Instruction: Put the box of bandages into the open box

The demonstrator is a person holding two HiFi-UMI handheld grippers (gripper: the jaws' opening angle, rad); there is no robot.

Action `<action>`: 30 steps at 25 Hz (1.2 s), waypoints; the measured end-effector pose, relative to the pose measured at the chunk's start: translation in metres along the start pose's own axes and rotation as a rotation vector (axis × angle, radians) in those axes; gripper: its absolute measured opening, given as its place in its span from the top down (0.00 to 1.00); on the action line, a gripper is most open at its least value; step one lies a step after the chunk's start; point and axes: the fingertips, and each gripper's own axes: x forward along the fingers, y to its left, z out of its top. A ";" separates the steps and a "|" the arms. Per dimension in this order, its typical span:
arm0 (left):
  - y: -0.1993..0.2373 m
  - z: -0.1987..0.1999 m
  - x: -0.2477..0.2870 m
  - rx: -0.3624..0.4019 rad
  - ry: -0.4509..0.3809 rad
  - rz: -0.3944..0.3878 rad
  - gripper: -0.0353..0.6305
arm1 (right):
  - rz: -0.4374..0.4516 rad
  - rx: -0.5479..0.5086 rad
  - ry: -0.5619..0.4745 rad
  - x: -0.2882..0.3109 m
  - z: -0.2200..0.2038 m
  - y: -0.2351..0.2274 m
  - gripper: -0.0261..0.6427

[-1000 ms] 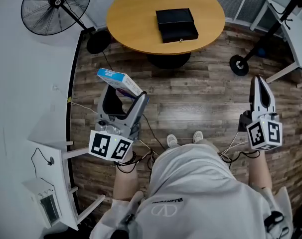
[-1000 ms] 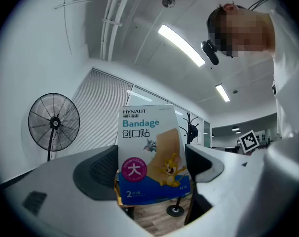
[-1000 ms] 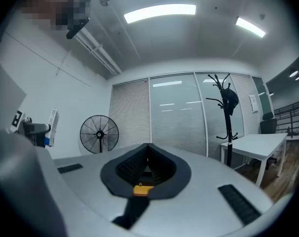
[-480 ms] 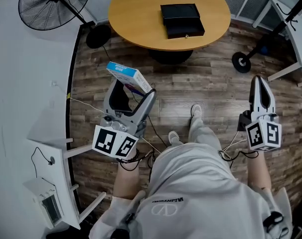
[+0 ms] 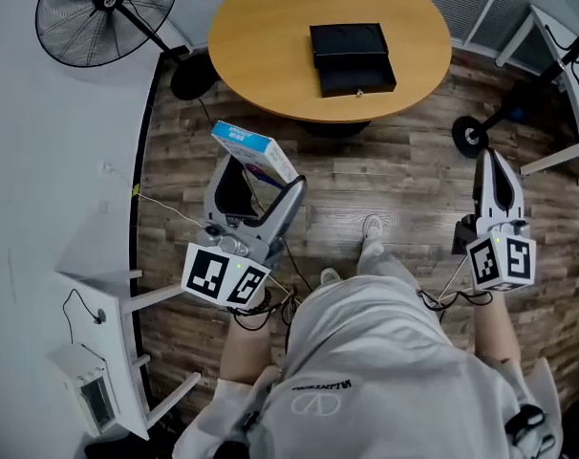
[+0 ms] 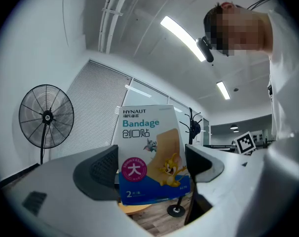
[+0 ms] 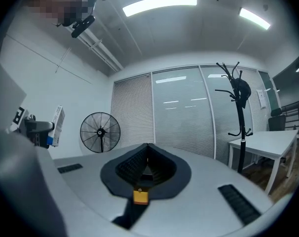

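The box of bandages (image 5: 254, 151) is white and blue with a cartoon print, and my left gripper (image 5: 261, 173) is shut on its lower end, holding it above the wooden floor at the left. In the left gripper view the box of bandages (image 6: 150, 152) stands upright between the two dark pads. The open black box (image 5: 352, 58) lies on the round wooden table (image 5: 261, 36) at the top, its lid folded back. My right gripper (image 5: 493, 175) hangs at the right over the floor, jaws together and empty; in its own view the right gripper (image 7: 147, 147) shows the pads meeting.
A standing fan (image 5: 106, 12) is at the top left beside the table. A white desk (image 5: 96, 285) runs along the left, and a black round stand base (image 5: 470, 136) sits on the floor at the right. The person's feet (image 5: 371, 228) are between the grippers.
The person has stepped toward the table: the table and open box sit lower and nearer in view. My left gripper with the bandage box has risen slightly up and right. The right gripper stays shut.
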 end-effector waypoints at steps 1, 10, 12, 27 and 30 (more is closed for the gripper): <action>0.001 0.000 0.009 0.003 -0.001 0.007 0.31 | 0.011 -0.001 0.002 0.011 0.000 -0.004 0.94; 0.008 -0.013 0.103 -0.009 -0.004 0.072 0.31 | 0.117 0.010 0.019 0.105 0.001 -0.052 0.94; 0.006 -0.019 0.119 -0.008 -0.001 0.084 0.31 | 0.141 0.022 0.026 0.121 -0.003 -0.062 0.94; 0.055 -0.040 0.165 -0.025 0.034 0.148 0.31 | 0.232 0.039 0.077 0.211 -0.027 -0.052 0.94; 0.079 -0.046 0.182 -0.033 0.048 0.126 0.31 | 0.216 0.037 0.085 0.234 -0.029 -0.047 0.94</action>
